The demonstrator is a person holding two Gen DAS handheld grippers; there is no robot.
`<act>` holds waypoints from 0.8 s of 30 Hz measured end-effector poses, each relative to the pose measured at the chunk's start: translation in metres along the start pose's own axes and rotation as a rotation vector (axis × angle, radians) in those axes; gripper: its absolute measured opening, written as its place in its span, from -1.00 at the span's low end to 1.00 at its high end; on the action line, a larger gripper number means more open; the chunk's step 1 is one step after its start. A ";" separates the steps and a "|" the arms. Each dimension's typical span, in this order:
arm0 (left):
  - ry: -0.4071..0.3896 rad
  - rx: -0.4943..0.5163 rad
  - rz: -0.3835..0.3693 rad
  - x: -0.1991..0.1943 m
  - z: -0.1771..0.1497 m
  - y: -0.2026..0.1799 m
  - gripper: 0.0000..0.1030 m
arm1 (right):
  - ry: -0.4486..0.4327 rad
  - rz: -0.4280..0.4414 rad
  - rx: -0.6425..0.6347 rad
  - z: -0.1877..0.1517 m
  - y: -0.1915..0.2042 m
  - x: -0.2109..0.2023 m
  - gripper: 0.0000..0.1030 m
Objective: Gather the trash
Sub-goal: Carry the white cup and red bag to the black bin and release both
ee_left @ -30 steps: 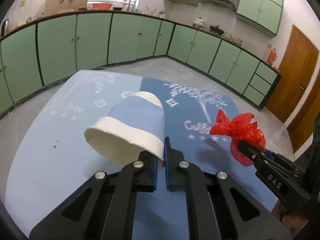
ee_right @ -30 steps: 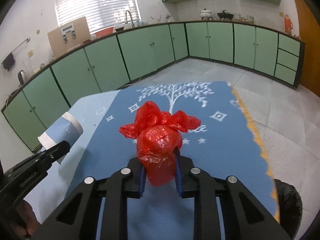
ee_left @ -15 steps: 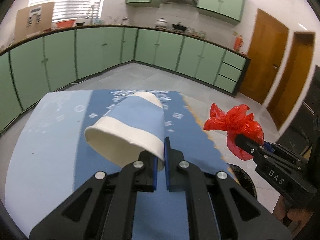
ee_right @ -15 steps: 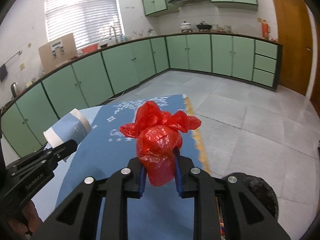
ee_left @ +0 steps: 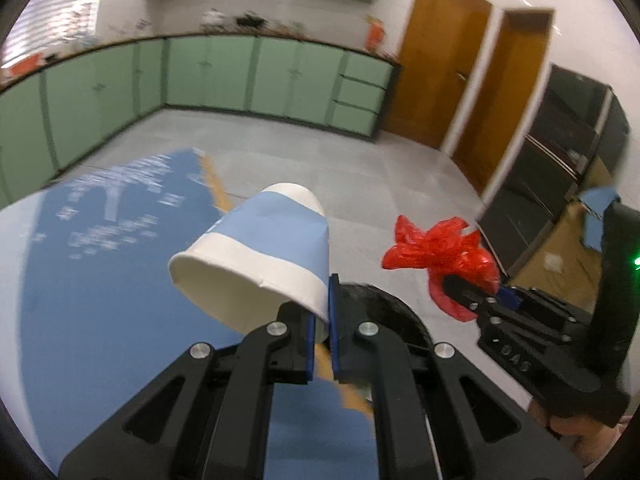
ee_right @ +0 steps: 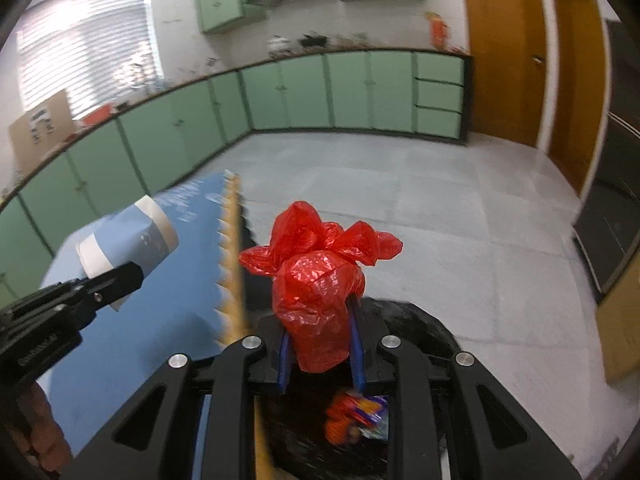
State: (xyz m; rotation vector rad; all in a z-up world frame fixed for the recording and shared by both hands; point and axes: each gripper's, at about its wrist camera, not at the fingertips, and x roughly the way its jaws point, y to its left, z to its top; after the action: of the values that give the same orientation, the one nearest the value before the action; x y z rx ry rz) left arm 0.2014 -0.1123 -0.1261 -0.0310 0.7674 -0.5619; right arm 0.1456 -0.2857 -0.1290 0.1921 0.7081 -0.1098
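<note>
while both pieces of trash are up off the blue printed table cloth (ee_left: 100, 320), neither is in the bin yet, so you are past the pickup and short of the drop. your left gripper (ee_left: 321, 336) pinches the rim of the blue-and-white paper cup (ee_left: 260, 264), which lies tilted with its open mouth toward the camera. your right gripper (ee_right: 320, 360) is pressed together on the crumpled red plastic bag (ee_right: 316, 304), knotted top up. in the right wrist view the bag hangs over the round black bin (ee_right: 416, 320) beside the cloth's yellow fringed edge (ee_right: 234, 264); the cup sits out to the left, over the cloth. what remains is letting both go into the bin.

the bin's rim is mostly hidden behind the gripper bodies. something orange and colourful (ee_right: 356, 416) lies inside it, probably a wrapper, too blurred to name. motion blur smears the cloth's pattern.
</note>
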 end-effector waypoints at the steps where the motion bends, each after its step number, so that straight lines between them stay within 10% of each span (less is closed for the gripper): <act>1: 0.016 0.007 -0.013 0.007 -0.002 -0.004 -0.91 | 0.019 -0.023 0.012 -0.006 -0.012 0.004 -0.55; 7: 0.137 0.079 -0.096 0.057 -0.005 -0.039 -0.82 | 0.088 -0.080 0.061 -0.026 -0.049 0.024 -0.47; 10: 0.156 0.092 -0.102 0.069 -0.004 -0.044 -0.18 | 0.111 -0.094 0.078 -0.033 -0.061 0.031 -0.36; 14: 0.150 0.099 -0.087 0.067 -0.006 -0.041 -0.12 | 0.120 -0.100 0.084 -0.034 -0.066 0.036 0.00; 24: 0.087 0.074 -0.018 0.038 0.003 -0.033 -0.05 | 0.066 -0.096 0.077 -0.029 -0.063 0.017 0.17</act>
State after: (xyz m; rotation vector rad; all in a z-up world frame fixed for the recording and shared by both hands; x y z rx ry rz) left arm 0.2102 -0.1595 -0.1417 0.0554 0.8309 -0.6111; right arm 0.1293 -0.3411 -0.1704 0.2362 0.7798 -0.2235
